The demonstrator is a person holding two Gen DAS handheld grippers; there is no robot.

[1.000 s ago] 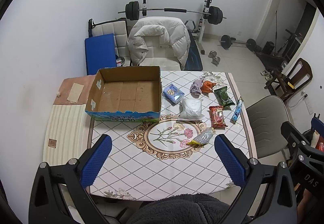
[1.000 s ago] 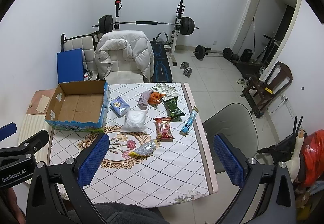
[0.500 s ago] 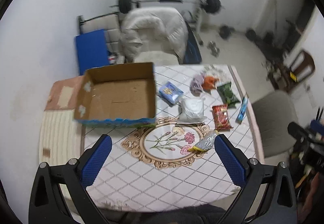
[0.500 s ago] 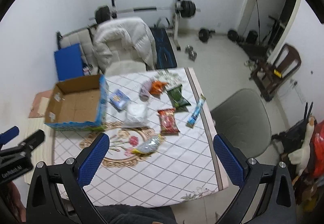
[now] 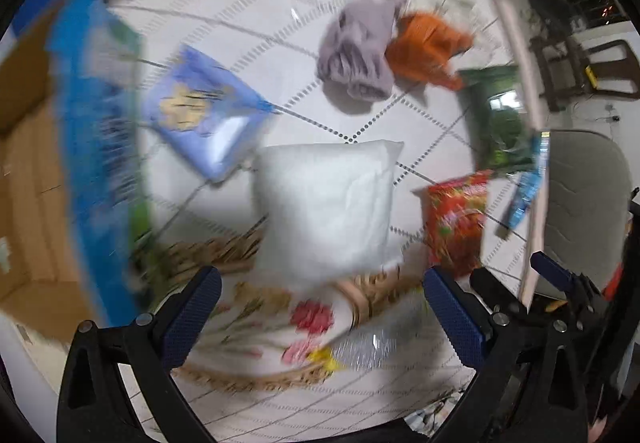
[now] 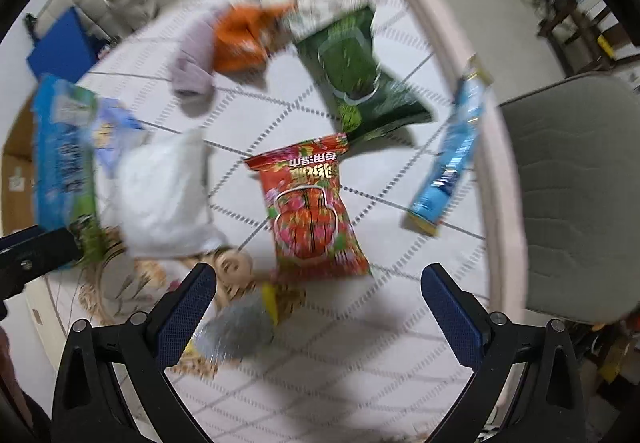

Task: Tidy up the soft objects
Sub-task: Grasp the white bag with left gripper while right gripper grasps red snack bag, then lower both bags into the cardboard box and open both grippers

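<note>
Soft packs lie on the patterned table. In the left wrist view my open, empty left gripper (image 5: 320, 303) hovers just short of a white pillow-like pack (image 5: 324, 203). Beyond it lie a blue pack (image 5: 204, 115), a lilac cloth (image 5: 360, 51) and an orange cloth (image 5: 428, 47). In the right wrist view my open, empty right gripper (image 6: 316, 303) hangs above a red pack (image 6: 312, 211), with a silver pack (image 6: 236, 335) near its left finger. A green pack (image 6: 356, 63) and a blue tube (image 6: 452, 159) lie beyond.
An open cardboard box (image 5: 36, 171) with blue sides stands at the table's left. A grey chair (image 6: 568, 195) stands off the table's right edge. The right gripper's arm (image 5: 560, 283) shows at the lower right of the left wrist view. Both views are motion-blurred.
Both grippers have dropped fast from high above the table to close over the packs, the left toward the white pack, the right toward the red pack. Both stay open.
</note>
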